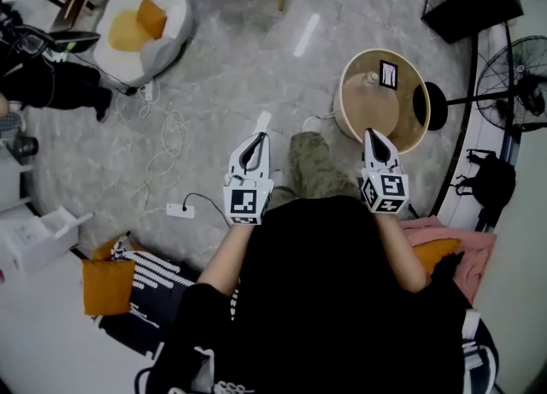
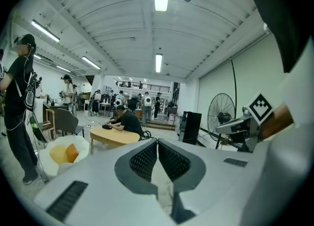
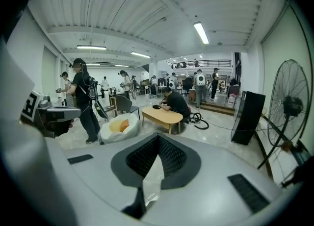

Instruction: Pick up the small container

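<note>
The small container (image 1: pixel 367 81) seems to be the pale lump on the round counter (image 1: pixel 382 119), just beside a black-and-white marker card (image 1: pixel 389 73); it is too small here to be sure. The left gripper (image 1: pixel 254 149) and the right gripper (image 1: pixel 377 146) hover above the floor (image 1: pixel 231 76); neither touches the container, and the right is nearer, its tip at the counter's near rim. Each gripper view shows its fingers (image 2: pixel 145 160) pressed together with nothing between them. Judged from its size, the container should be light and probably stiff; a hold across its sides, about mid-height, seems safest, and the fingers must part first. Count: 2 grippers; 1 counter; 1 likely container; 1 card; 1 standing fan (image 1: pixel 513 86).
</note>
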